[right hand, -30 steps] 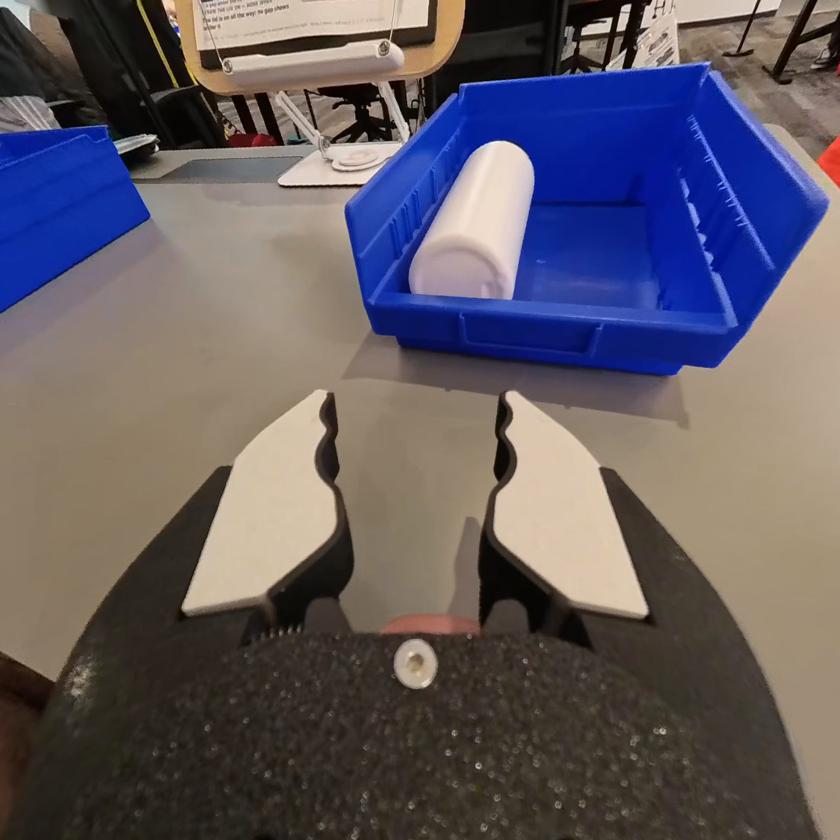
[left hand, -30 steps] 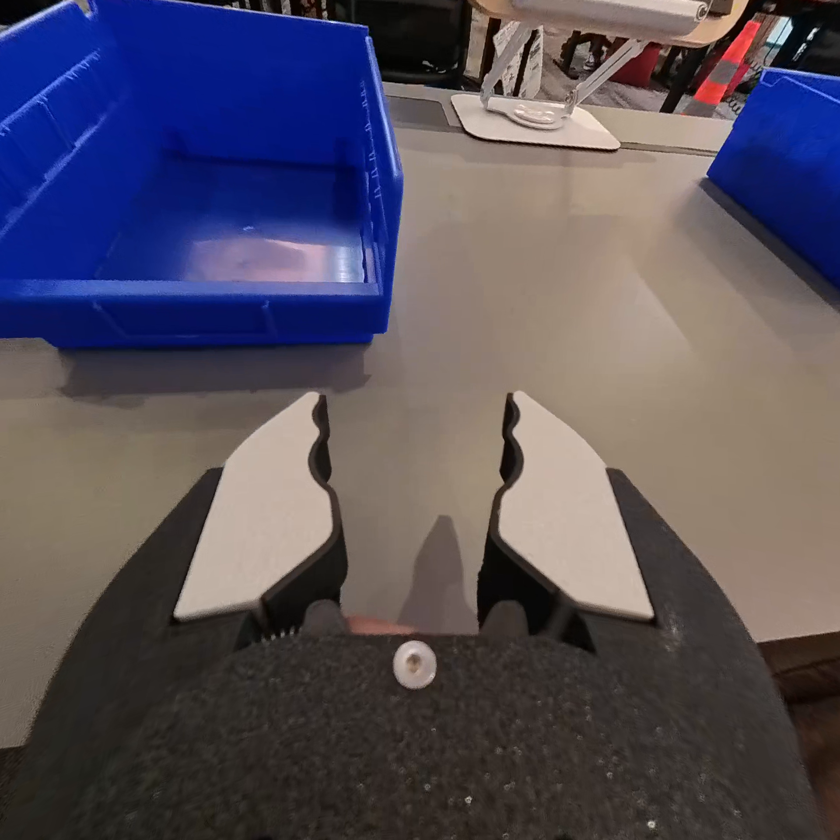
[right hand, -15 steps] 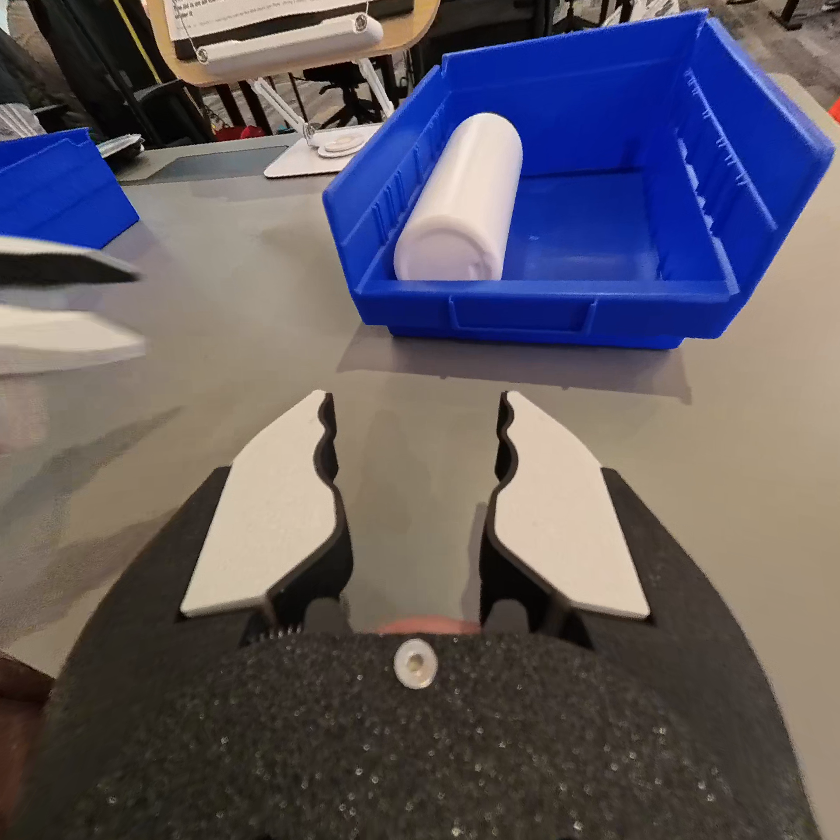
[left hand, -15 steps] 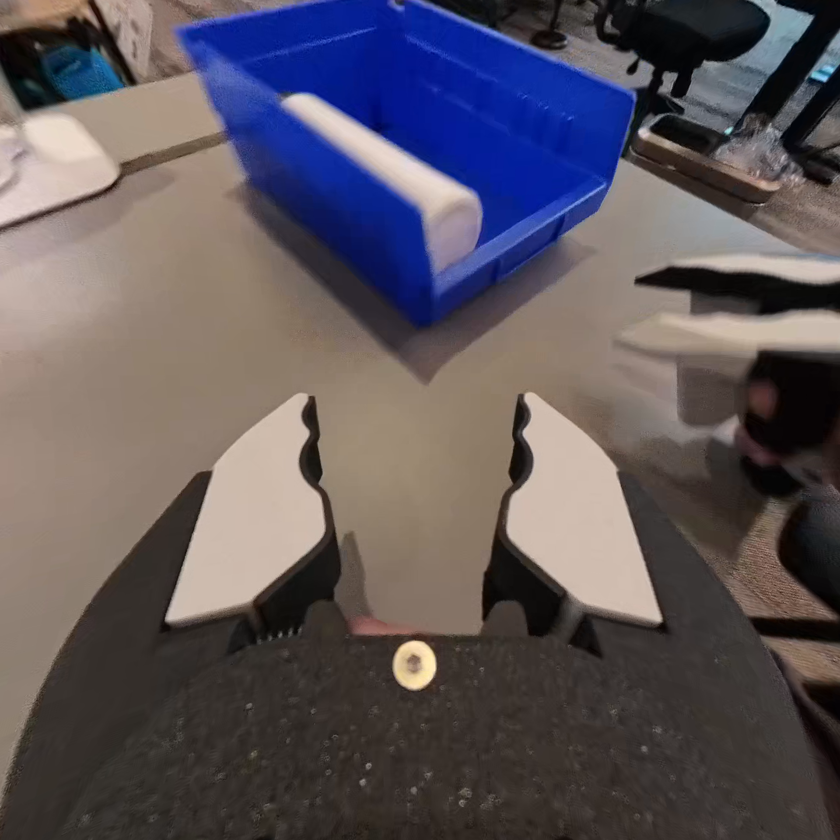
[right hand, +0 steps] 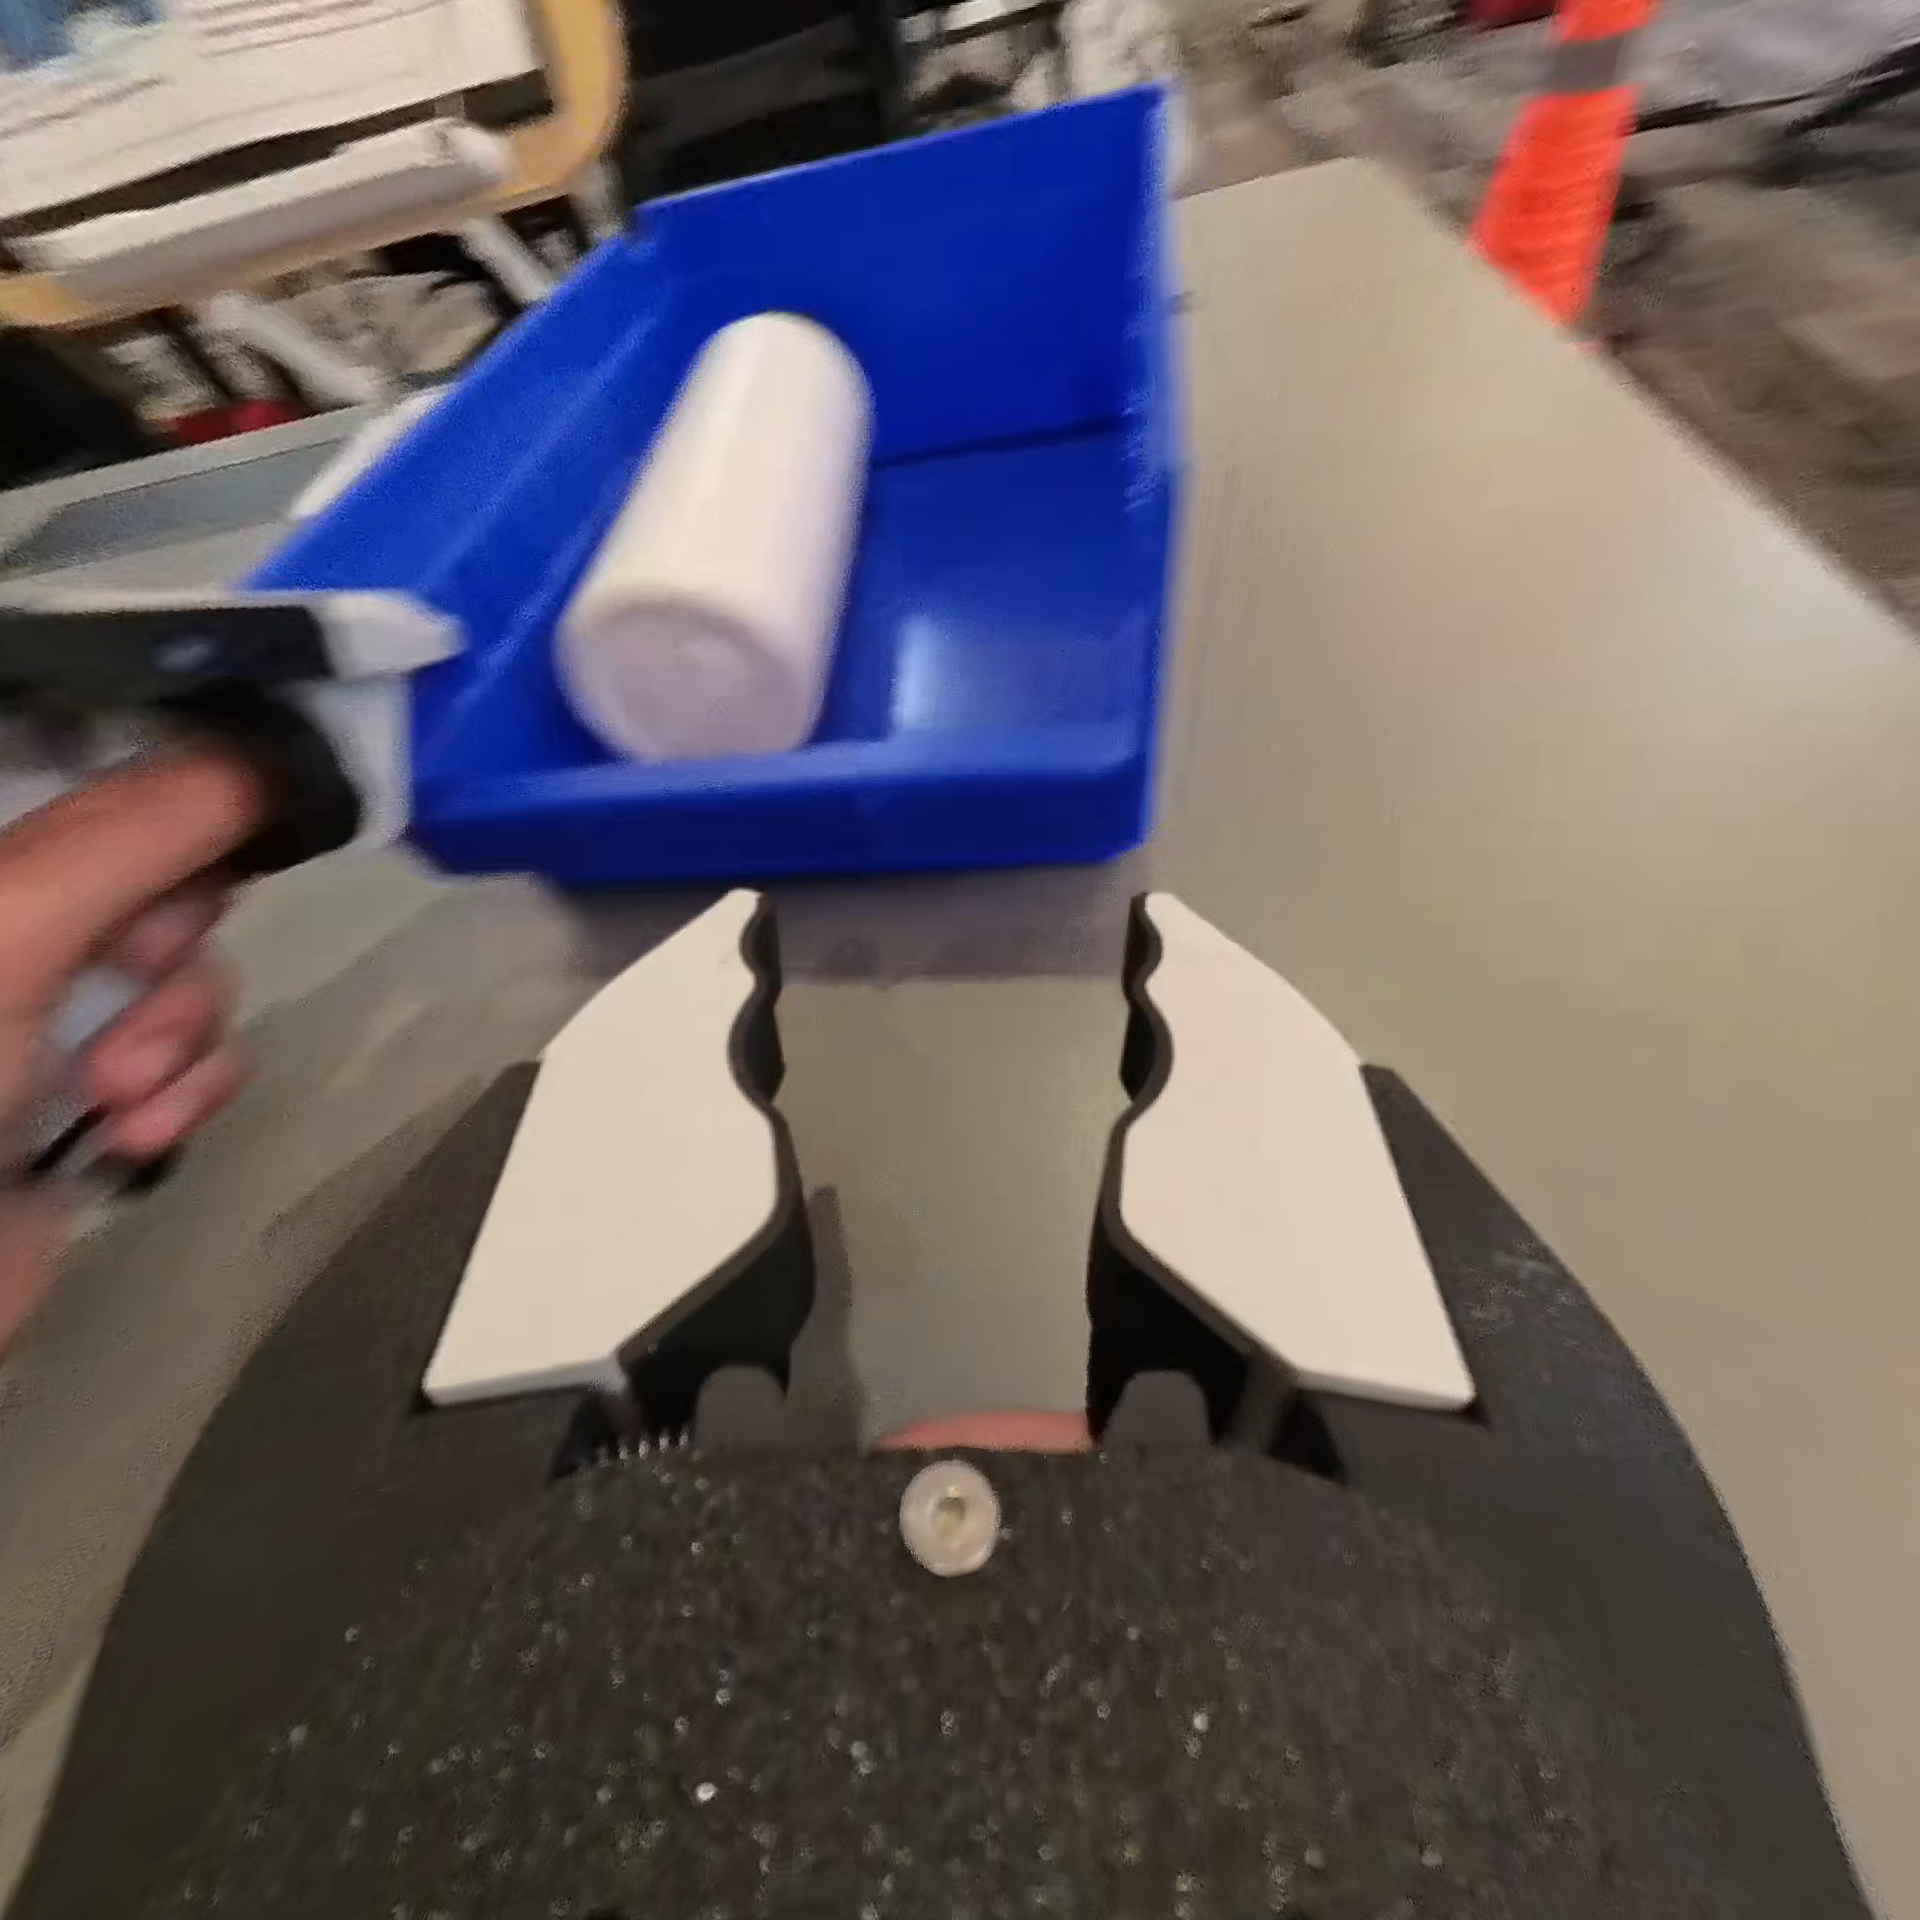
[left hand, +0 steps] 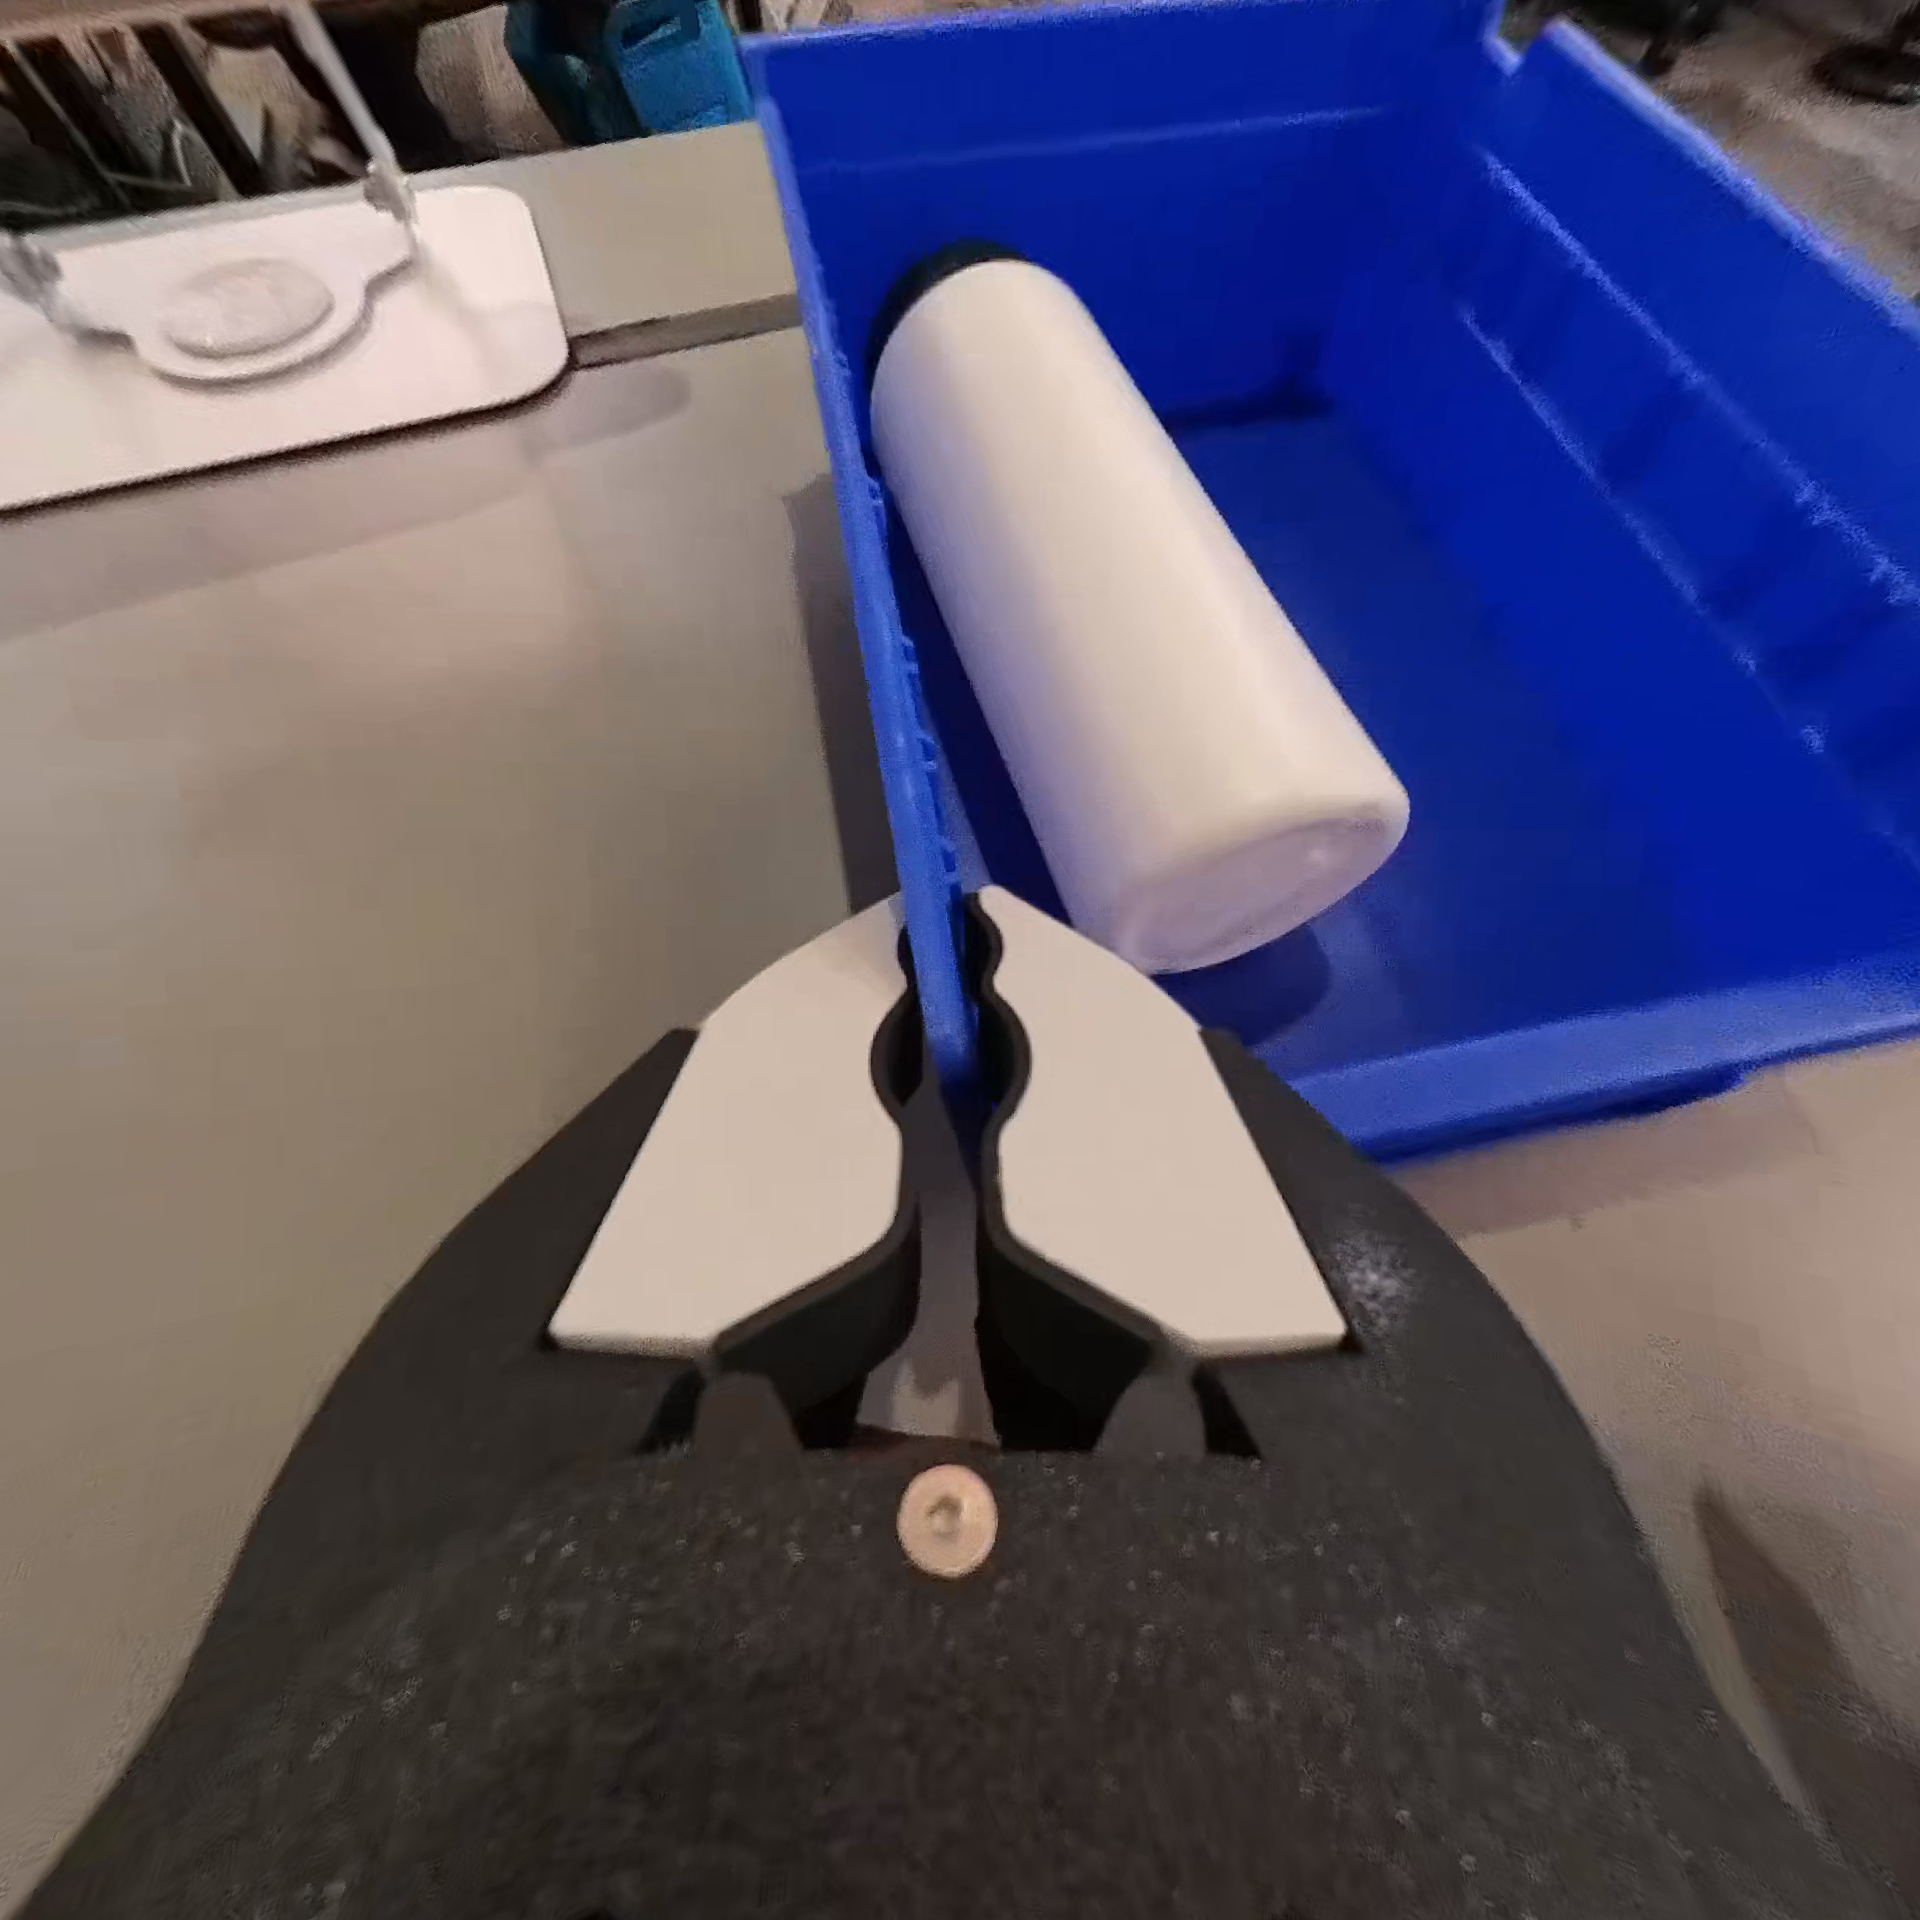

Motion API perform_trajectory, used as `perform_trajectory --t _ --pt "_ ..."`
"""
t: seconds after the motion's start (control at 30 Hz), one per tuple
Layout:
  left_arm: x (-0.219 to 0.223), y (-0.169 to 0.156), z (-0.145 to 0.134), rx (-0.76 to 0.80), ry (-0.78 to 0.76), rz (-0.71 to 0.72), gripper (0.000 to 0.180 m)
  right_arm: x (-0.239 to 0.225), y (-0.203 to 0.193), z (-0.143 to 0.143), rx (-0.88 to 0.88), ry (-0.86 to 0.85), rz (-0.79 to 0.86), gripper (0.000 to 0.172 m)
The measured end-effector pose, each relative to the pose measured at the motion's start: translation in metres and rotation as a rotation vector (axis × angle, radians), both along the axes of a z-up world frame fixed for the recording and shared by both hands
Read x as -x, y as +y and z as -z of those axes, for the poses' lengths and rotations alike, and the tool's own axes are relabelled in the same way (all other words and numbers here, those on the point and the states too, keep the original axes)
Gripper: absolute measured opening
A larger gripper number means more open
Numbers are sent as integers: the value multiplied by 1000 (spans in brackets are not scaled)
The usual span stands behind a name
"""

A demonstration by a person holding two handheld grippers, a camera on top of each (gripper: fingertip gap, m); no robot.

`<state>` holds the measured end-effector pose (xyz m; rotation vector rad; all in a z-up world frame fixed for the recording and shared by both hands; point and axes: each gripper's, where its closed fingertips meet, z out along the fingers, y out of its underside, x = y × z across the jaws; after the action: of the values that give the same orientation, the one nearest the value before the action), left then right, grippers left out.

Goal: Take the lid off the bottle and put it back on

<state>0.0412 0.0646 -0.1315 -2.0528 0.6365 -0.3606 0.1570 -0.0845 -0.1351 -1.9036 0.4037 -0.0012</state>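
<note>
Clamping now, left tongs point(left hand: 940, 935) on blue bin point(left hand: 1662, 436) wall, formerly open.

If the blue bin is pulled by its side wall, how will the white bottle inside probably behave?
The bottle lies on its side against the bin wall that the left hand-held gripper pinches, so it will probably roll across the smooth floor. Its smooth, round body looks rigid and perhaps slippery. Its weight cannot be judged.

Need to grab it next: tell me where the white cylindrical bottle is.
The white cylindrical bottle lies on its side inside the blue plastic bin, along the bin wall clamped by the left gripper; in the right wrist view it sits left of centre.
</note>
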Motion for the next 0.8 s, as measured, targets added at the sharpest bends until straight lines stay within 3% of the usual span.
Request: perform_trajectory --t 0.3,0.5,0.8 --pt "46 -45 -1 -15 -39 12 4 -3 14 3 68 -112 80 61" --pt "83 -51 -8 -35 -63 -22 3 20 19 -5 23 -22 53 3" --pt "223 -11 -50 -157 -42 -178 3 148 80 -37 -83 -70 -96 3"
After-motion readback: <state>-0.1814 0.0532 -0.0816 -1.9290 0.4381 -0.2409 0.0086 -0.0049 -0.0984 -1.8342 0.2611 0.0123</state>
